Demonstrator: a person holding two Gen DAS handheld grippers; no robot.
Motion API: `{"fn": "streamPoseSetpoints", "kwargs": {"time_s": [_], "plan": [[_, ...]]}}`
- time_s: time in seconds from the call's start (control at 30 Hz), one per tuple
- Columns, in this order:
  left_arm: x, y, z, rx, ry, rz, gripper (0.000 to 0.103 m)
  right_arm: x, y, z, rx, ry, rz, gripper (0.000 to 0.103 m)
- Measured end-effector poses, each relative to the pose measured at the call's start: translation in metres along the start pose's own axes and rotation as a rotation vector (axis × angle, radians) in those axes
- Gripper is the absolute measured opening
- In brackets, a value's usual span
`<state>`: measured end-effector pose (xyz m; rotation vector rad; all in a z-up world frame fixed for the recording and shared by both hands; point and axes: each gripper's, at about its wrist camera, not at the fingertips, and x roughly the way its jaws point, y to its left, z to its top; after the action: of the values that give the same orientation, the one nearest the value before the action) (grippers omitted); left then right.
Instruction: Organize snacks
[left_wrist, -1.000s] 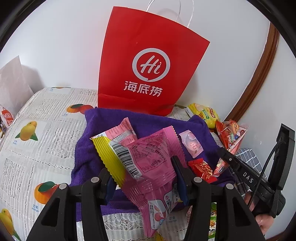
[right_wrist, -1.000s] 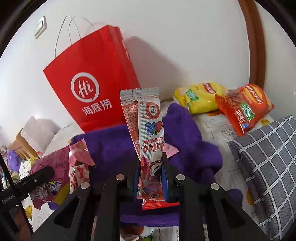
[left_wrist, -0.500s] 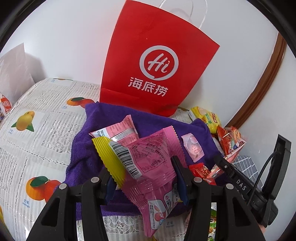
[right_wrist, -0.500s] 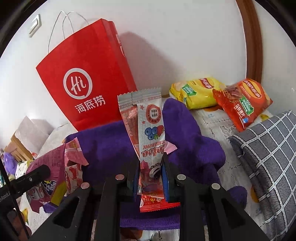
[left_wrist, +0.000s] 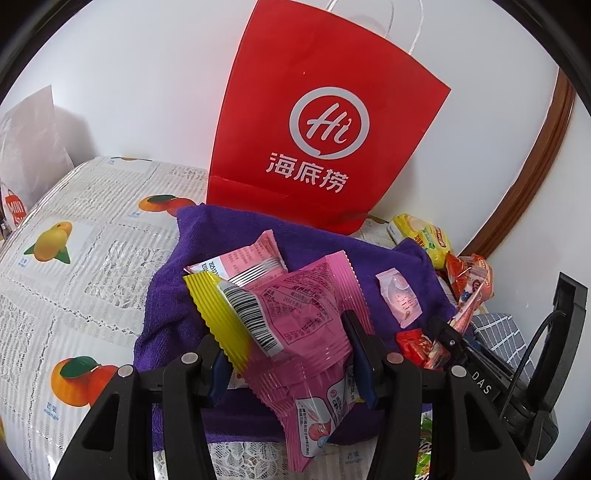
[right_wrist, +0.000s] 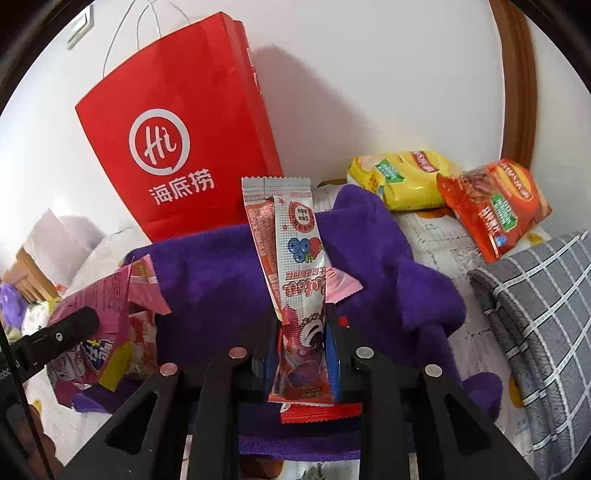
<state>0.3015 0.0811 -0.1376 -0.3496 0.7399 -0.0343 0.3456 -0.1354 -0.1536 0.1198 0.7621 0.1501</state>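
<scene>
The jaws of the left gripper (left_wrist: 291, 354) are clamped on a pink snack bag (left_wrist: 295, 325) with a yellow crimped end, which stands tilted between the pads above a purple towel (left_wrist: 325, 247). The jaws of the right gripper (right_wrist: 299, 354) stand narrow about a slim berry wafer stick (right_wrist: 295, 266), upright between them; they are opening slightly, and the stick's lower end is between the pads, though whether they grip it firmly cannot be judged from this view. A small red packet (right_wrist: 317, 410) lies on the towel just below these jaws.

Outward: a second pink packet (left_wrist: 243, 262) and a small pale pink sachet (left_wrist: 399, 295) rest on the towel. Behind it a red paper bag (left_wrist: 325, 122) stands upright against the wall. To the right lie a yellow chip bag (right_wrist: 402, 177) and an orange chip bag (right_wrist: 491, 206), near a grey checked cloth (right_wrist: 546, 314), all on a table (left_wrist: 74, 266) covered by a fruit-print cloth.

Step in hand, as judged: both snacks are lifted for sorting, the right one perhaps being released. The next move calls for carrying each to its place, probably the red bag, without the light wrappers slipping.
</scene>
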Motion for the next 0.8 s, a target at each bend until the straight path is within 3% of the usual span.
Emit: {"fn": "streamPoseSetpoints", "kwargs": {"time_s": [0.27,0.8], "plan": [[0.009,0.005,-0.002,-0.023,0.038,0.007,0.052,-0.005,0.001,0.002,-0.019,0.001,0.02,0.047],[0.02,0.0,-0.008,0.025,0.067,0.039,0.056,-0.021,-0.001,0.008,0.028,-0.038,0.058,0.05]]}}
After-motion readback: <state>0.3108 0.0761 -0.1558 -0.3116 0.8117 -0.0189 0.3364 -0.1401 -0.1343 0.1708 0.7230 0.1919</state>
